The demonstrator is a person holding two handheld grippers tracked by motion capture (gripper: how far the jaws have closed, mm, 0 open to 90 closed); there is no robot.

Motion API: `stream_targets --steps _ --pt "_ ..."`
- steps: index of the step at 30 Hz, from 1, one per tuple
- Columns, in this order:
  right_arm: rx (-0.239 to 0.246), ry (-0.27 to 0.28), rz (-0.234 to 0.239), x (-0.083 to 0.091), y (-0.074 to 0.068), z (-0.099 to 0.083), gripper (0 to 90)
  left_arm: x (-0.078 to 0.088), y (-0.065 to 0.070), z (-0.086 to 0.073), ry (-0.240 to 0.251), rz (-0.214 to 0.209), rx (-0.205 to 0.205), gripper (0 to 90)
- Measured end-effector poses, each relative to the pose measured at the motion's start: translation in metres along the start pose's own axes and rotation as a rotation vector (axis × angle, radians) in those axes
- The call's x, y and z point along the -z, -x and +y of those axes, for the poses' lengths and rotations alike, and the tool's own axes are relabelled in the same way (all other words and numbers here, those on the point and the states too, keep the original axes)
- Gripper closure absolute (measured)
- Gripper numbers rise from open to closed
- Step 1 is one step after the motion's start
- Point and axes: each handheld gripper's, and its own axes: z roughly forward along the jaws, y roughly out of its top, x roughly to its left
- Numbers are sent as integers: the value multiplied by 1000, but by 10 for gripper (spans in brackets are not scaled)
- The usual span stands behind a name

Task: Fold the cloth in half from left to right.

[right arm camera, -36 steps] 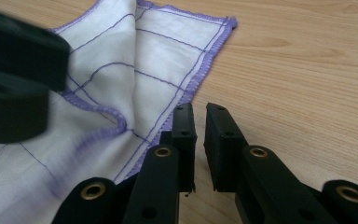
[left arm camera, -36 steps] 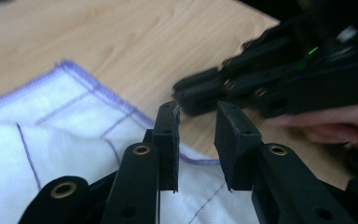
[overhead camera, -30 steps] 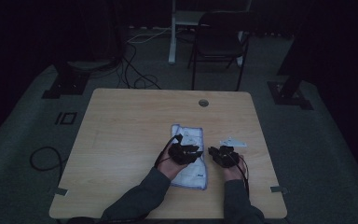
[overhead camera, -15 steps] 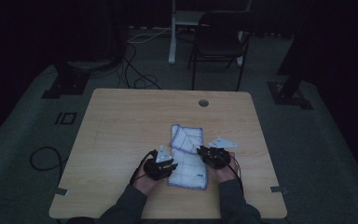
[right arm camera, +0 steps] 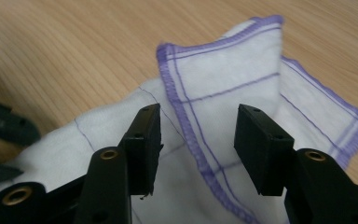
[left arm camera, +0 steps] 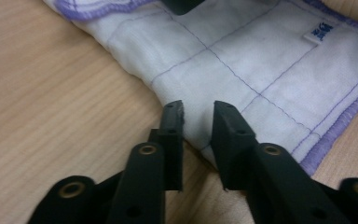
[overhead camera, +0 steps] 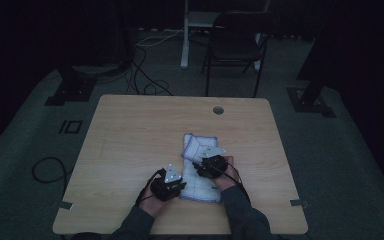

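A: What is seen nearest the table's (overhead camera: 130,130) front edge?

B: The left gripper (overhead camera: 169,185) is seen there, at the near left edge of the white cloth (overhead camera: 200,175). In the left gripper view its jaws are parted by a narrow gap, their tips at the cloth's (left arm camera: 242,70) folded edge, with nothing clamped between them (left arm camera: 198,109).

A: And just beyond it?

B: The right gripper (overhead camera: 210,166) is held over the cloth's middle, a little farther from the front edge. In the right gripper view its jaws are spread wide (right arm camera: 198,121), and a raised fold of the cloth (right arm camera: 223,84), hemmed in purple stitching, is seen between and beyond them; no grip on it is shown.

A: How is the cloth laid?

B: It is spread on the table right of centre, crossed by thin purple grid lines, its far corner folded up. A small label (left arm camera: 319,32) is sewn near one hem.

A: What lies past the table?

B: A dark chair (overhead camera: 235,45) is seen on the floor beyond the far edge, with cables (overhead camera: 145,75) to its left.
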Motion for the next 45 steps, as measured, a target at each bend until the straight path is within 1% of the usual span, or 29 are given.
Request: stream_targets --steps 1,4,6,8,9,11,15,19,21,25,27,30,33,35,37,38,40,43,44,45 --pt "24 -8 -4 -3 -1 2 512 0 1 0 -2 0 1 786" --pt "66 -44 -22 -14 -4 5 548 0 1 0 -5 -7 2 821" --pt "85 -61 -25 -19 -3 7 656 0 0 0 -3 -11 8 832" --pt "88 -71 -33 -21 -1 7 771 0 0 0 -2 -14 10 838" --pt "71 -71 -30 -21 0 8 813 -1 0 -1 0 -16 12 841" --pt "46 -68 -38 -20 6 8 852 -1 0 -1 2 -15 14 846" --pt "-14 -41 -37 -17 21 6 862 -1 1 -1 1 -12 14 849" --pt "-63 -31 -54 -14 35 2 862 -1 1 -1 3 -10 18 849" --pt "-90 -23 -61 -13 42 1 862 -1 1 -1 4 -16 28 848" --pt "-125 -14 -64 -10 53 -2 861 0 -4 1 4 -29 38 817" --pt "-134 -11 -69 -9 56 -3 861 1 -7 5 19 -26 51 798" --pt "-153 -6 -69 -8 61 -6 860 -1 -15 15 43 2 49 777" --pt "-169 -6 -70 -8 65 -8 860 -9 -28 29 67 33 88 759" --pt "-176 -5 -69 -8 66 -8 860 -16 -36 42 77 58 90 744" --pt "-178 -2 -67 -8 66 -8 860 -25 -44 54 73 90 88 702" --pt "-179 -3 -67 -8 67 -8 860 -29 -48 60 75 102 93 698" --pt "-180 0 -67 -8 67 -8 861 -39 -54 69 68 124 88 674" --pt "-184 1 -65 -7 68 -8 861 -54 -61 79 54 141 82 647" --pt "-184 3 -64 -7 69 -8 861 -59 -62 82 44 154 77 640" --pt "-183 5 -64 -7 70 -8 861 -63 -64 83 30 154 75 637"
